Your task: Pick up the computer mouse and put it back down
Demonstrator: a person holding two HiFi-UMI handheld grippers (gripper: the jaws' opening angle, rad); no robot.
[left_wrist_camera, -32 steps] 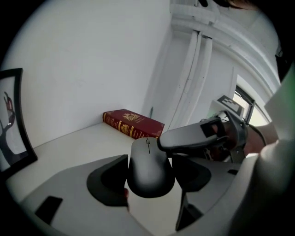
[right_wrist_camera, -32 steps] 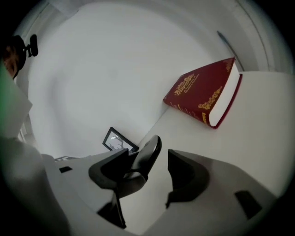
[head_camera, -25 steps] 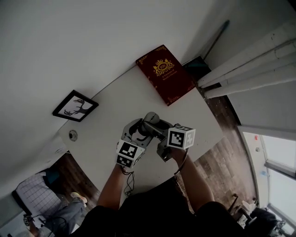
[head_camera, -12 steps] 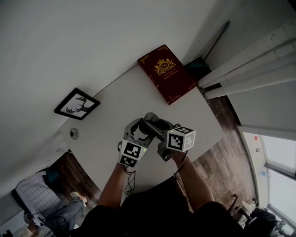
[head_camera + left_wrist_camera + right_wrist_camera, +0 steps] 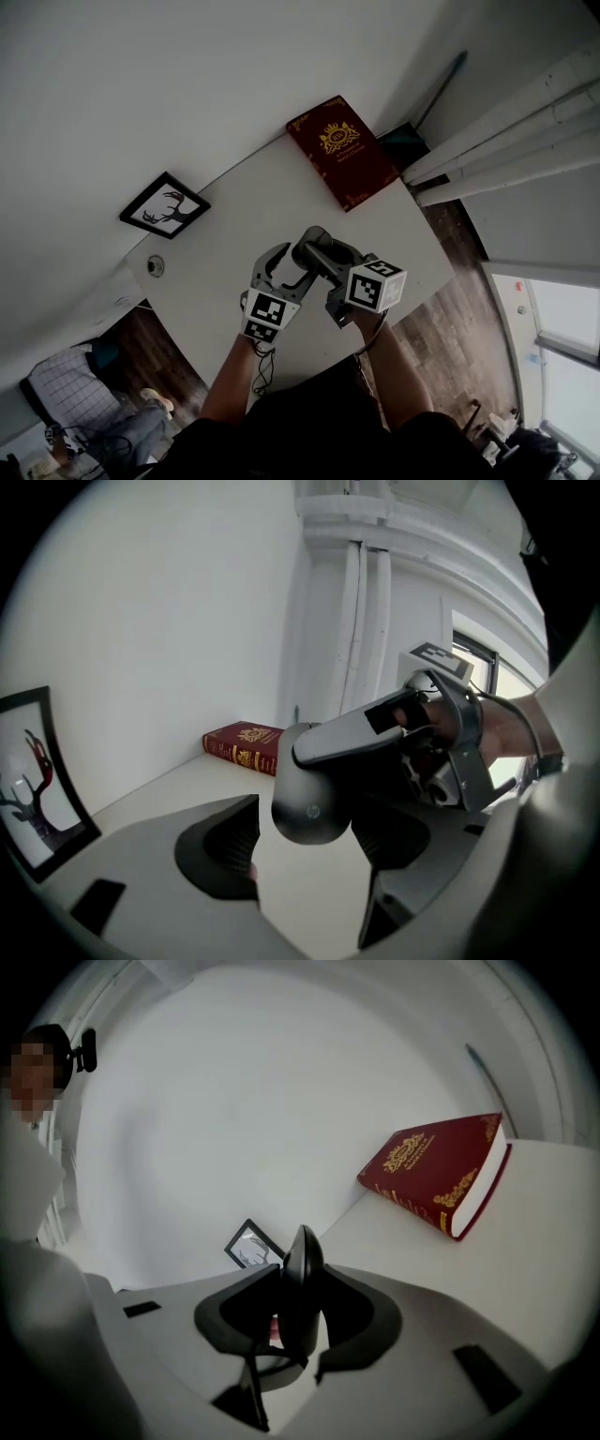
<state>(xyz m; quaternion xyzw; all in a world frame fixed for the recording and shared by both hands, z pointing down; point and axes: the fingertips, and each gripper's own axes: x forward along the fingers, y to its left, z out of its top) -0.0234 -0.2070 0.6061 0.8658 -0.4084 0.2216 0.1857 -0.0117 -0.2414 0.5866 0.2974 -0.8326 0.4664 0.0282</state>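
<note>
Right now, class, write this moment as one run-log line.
right tongs: just closed on mouse | left tongs: open | mouse: above table

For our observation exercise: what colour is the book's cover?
The book is dark red with gold trim; right gripper view.

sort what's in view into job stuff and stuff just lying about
Job: mouse, held up off the table; right gripper, its jaws just closed on the mouse; left gripper, open near it.
Lying about: red book; framed picture.

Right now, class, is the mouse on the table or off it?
Off it. The right gripper has just closed its jaws on the mouse; the left gripper view shows bare table beneath it.
</note>
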